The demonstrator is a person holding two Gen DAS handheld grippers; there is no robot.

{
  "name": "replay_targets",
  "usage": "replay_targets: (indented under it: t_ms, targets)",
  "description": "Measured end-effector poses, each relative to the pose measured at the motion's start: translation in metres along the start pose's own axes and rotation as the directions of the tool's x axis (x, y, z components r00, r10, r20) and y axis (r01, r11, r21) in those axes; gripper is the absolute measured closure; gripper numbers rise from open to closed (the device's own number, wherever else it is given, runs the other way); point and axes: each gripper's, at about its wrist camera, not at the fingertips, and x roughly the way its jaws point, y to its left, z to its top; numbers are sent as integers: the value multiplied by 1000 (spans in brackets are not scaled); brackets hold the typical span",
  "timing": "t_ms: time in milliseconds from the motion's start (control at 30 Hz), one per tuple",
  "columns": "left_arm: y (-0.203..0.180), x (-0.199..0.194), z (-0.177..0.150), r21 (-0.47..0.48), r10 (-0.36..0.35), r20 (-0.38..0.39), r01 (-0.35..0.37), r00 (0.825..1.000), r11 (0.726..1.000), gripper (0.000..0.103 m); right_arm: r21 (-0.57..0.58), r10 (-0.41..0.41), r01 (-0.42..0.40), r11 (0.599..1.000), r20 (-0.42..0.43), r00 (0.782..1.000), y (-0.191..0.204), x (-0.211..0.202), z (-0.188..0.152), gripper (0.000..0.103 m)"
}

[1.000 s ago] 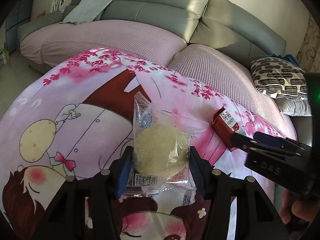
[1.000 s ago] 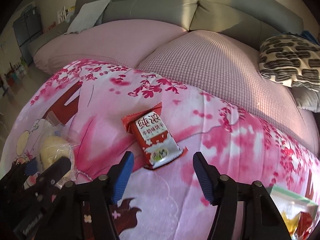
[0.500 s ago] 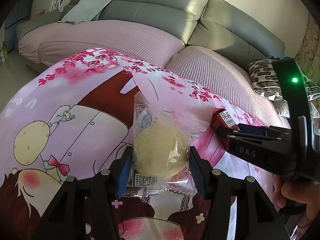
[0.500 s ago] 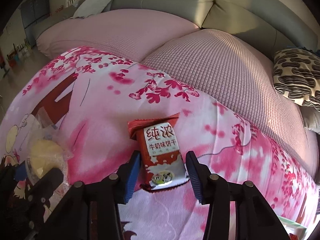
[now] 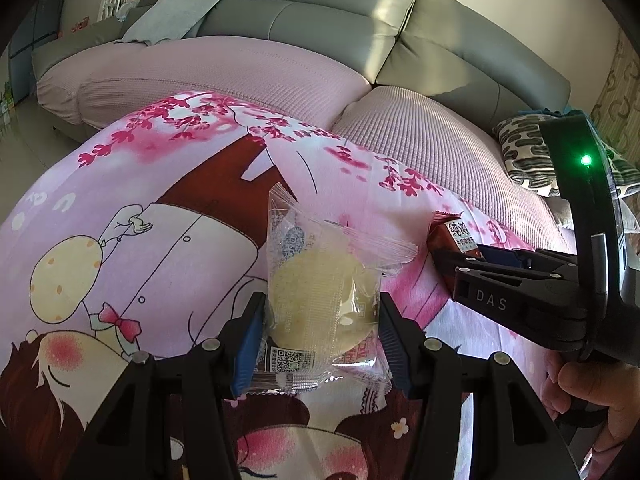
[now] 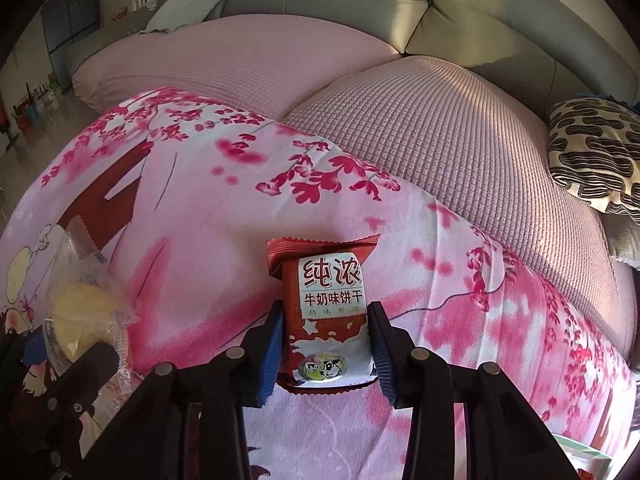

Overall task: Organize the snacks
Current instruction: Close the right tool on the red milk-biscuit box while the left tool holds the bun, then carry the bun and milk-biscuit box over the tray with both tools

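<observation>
A clear wrapper with a pale round cake (image 5: 320,300) sits between the blue pads of my left gripper (image 5: 320,340), which is shut on it just above the pink cartoon blanket (image 5: 140,208). A red milk biscuit packet (image 6: 328,312) lies on the blanket between the pads of my right gripper (image 6: 326,344), which is closed on its sides. The cake also shows at the left of the right wrist view (image 6: 80,316). The red packet (image 5: 452,236) and right gripper (image 5: 464,256) show at the right of the left wrist view.
A grey sofa (image 5: 320,16) with pink quilted seat covers (image 6: 440,128) stands behind the blanket. A patterned cushion (image 6: 596,152) lies at the right. A snack box corner (image 6: 580,456) shows at the lower right. Floor (image 6: 24,92) lies to the left.
My right gripper moved forward over the red packet and closed its pads on it. My left gripper kept hold of the cake with little movement.
</observation>
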Motion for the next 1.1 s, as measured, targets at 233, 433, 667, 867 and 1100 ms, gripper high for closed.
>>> replay_targets:
  t_ms: [233, 433, 667, 867, 1100]
  targets:
    - [-1, -5, -2, 7, 7, -29, -7, 1000, 1000, 47, 32, 19, -19, 999, -10, 1000, 1, -13, -16, 60]
    - [1, -17, -4, 3, 18, -32, -18, 999, 1000, 47, 32, 42, -41, 999, -16, 999, 3, -31, -34, 60]
    - [-2, -30, -7, 19, 17, -27, -16, 1000, 1000, 47, 22, 57, -56, 998, -61, 996, 10, -35, -55, 60]
    - [-6, -31, -12, 28, 16, -44, -15, 999, 999, 47, 33, 57, -55, 998, -76, 995, 11, -32, -60, 60]
    - [-7, -34, -15, 31, 17, -48, -16, 999, 999, 47, 61, 74, -69, 996, -77, 994, 8, -25, -61, 61]
